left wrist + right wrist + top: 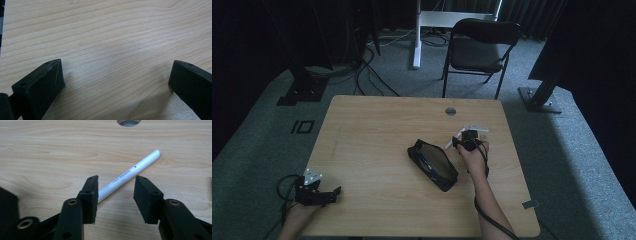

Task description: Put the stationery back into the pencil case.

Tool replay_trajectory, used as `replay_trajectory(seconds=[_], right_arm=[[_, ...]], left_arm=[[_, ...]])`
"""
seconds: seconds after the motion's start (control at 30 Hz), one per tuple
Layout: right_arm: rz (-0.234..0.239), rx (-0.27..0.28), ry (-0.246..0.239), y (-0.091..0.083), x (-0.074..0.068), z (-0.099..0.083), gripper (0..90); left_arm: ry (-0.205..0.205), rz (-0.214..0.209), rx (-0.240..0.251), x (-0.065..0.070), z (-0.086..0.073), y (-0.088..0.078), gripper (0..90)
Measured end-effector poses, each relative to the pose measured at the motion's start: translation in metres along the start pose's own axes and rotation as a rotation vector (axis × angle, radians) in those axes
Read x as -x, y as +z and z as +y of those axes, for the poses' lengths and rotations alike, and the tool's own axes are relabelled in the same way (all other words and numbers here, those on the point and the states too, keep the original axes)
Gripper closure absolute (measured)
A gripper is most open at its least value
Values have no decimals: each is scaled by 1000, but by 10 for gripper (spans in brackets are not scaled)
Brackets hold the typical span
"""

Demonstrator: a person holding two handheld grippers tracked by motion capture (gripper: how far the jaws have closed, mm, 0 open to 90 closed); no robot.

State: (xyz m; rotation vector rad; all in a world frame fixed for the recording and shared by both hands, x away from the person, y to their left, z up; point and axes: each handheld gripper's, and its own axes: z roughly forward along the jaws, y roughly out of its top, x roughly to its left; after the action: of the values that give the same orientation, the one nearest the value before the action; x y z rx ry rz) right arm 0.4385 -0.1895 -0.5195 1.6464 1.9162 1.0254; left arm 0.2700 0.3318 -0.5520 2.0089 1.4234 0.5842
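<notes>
A white pen lies on the wooden table, slanting away from my right gripper. The pen's near end runs in between the jaws and hides behind the left pad; the pads stand apart and neither presses on it. From above, the right gripper sits by the pen, just right of a black zip pouch lying open at mid-table. My left gripper rests at the table's near left corner, its jaws wide apart over bare wood.
A round cable hole is in the table's far edge, also visible just beyond the pen. A black folding chair stands behind the table. Dark stands and cables lie on the floor at the far left.
</notes>
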Motion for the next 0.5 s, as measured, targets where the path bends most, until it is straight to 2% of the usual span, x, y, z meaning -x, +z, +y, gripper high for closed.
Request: replay_trajectory(seconds=[0.23, 0.5], right_arm=[[-20, 0, 62, 14, 4, -2, 494], [-44, 6, 97, 27, 2, 4, 479]], left_arm=[[0, 0, 0, 0, 0, 0, 1], [0, 0, 0, 0, 0, 0, 1]])
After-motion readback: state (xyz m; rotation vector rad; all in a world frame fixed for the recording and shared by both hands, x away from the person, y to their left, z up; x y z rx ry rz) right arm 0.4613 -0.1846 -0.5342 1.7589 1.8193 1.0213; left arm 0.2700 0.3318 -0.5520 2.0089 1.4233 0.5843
